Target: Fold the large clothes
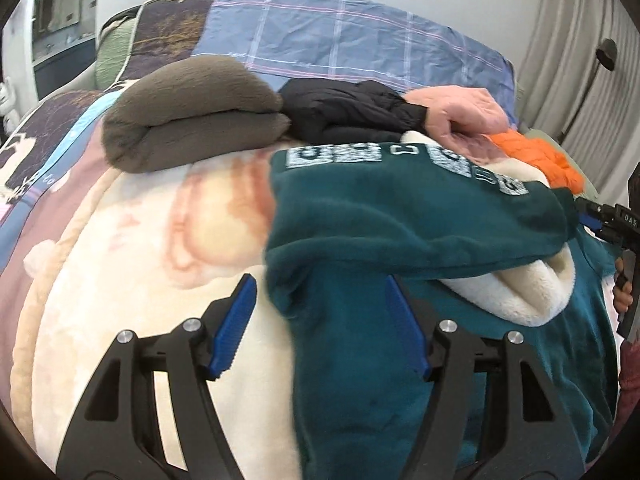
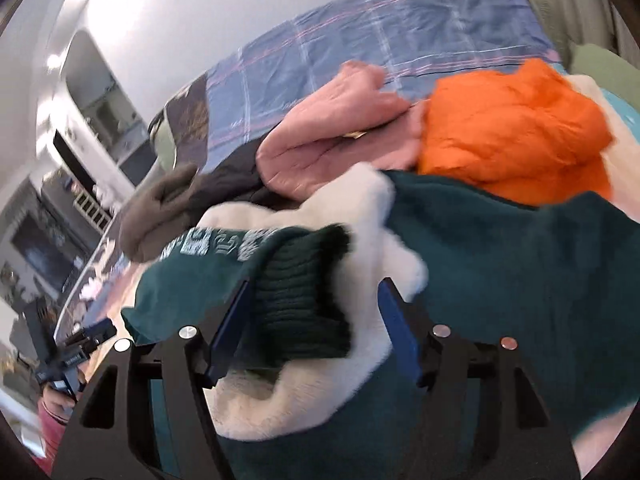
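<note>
A large teal fleece garment (image 1: pixel 420 232) with white lettering and a white fleece lining (image 1: pixel 516 288) lies on the bed, partly folded over itself. My left gripper (image 1: pixel 320 312) is open, its blue pads either side of the garment's left edge. My right gripper (image 2: pixel 316 320) is open, with the garment's dark green ribbed cuff (image 2: pixel 304 304) and white lining (image 2: pixel 360 216) between its pads. The right gripper also shows at the right edge of the left wrist view (image 1: pixel 604 216), the left one at the lower left of the right wrist view (image 2: pixel 80 344).
Behind the garment lie a folded brown-grey fleece (image 1: pixel 192 116), a black jacket (image 1: pixel 344 108), a pink garment (image 2: pixel 332 136) and an orange puffer (image 2: pixel 516 128). A cream patterned blanket (image 1: pixel 160 240) covers the bed, a blue plaid sheet (image 1: pixel 340 40) lies farther back. Curtains (image 1: pixel 576 40) hang at right.
</note>
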`<control>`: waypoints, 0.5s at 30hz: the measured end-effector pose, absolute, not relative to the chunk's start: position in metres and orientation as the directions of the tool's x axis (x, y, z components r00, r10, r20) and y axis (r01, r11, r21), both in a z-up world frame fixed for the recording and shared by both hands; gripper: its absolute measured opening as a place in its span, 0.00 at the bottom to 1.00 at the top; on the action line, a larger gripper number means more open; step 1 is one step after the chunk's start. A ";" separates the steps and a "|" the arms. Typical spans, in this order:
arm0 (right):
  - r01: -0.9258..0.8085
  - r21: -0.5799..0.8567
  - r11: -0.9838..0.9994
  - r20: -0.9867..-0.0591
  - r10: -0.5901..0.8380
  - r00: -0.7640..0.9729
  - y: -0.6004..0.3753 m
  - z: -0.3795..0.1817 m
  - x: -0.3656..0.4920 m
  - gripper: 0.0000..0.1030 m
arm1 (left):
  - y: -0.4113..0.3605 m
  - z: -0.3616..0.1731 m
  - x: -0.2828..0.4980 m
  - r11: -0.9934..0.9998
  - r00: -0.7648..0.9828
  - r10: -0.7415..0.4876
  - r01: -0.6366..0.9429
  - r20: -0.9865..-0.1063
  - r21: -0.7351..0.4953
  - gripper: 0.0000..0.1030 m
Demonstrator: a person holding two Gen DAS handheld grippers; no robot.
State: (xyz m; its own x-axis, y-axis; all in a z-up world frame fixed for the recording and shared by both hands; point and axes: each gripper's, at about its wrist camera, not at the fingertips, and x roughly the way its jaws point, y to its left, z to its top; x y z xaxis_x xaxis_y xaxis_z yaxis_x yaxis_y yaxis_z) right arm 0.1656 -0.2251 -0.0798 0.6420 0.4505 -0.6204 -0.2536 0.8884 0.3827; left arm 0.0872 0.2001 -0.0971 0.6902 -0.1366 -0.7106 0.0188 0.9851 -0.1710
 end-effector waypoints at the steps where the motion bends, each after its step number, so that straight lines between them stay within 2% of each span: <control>1: -0.249 0.341 0.907 -0.648 0.418 0.636 -0.213 -0.081 0.171 0.22 | 0.203 -0.098 0.087 0.986 0.687 -0.123 0.002 -0.716 -0.167 0.65; 2: -0.226 0.310 0.924 -0.669 0.380 0.638 -0.208 -0.080 0.174 0.06 | 0.204 -0.099 0.088 0.986 0.685 -0.114 -0.008 -0.719 -0.165 0.65; 5: -0.228 0.347 0.910 -0.582 0.399 0.708 -0.215 -0.053 0.161 0.05 | 0.211 -0.097 0.084 0.983 0.687 -0.113 -0.029 -0.718 -0.183 0.65; 8: -0.228 0.358 0.906 -0.498 0.391 0.774 -0.236 -0.020 0.144 0.05 | 0.212 -0.093 0.081 0.985 0.701 -0.110 -0.016 -0.704 -0.169 0.66; 12: -0.120 0.306 0.944 -0.528 0.273 0.804 -0.269 -0.023 0.138 0.06 | 0.212 -0.089 0.084 0.986 0.710 -0.122 0.003 -0.693 -0.169 0.64; 14: -0.055 0.278 0.959 -0.593 0.216 0.776 -0.280 -0.049 0.150 0.11 | 0.206 -0.089 0.091 0.987 0.703 -0.132 0.025 -0.699 -0.162 0.57; 15: -0.018 0.254 0.967 -0.631 0.180 0.755 -0.284 -0.062 0.154 0.21 | 0.202 -0.089 0.095 0.987 0.697 -0.138 0.036 -0.703 -0.158 0.47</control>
State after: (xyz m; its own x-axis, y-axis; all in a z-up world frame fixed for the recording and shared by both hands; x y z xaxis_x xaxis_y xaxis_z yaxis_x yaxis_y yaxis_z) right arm 0.1541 -0.2842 -0.0621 0.7550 0.1796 -0.6306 -0.0183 0.9671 0.2536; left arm 0.0945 0.2020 -0.0894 0.6975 -0.1376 -0.7033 0.0356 0.9868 -0.1578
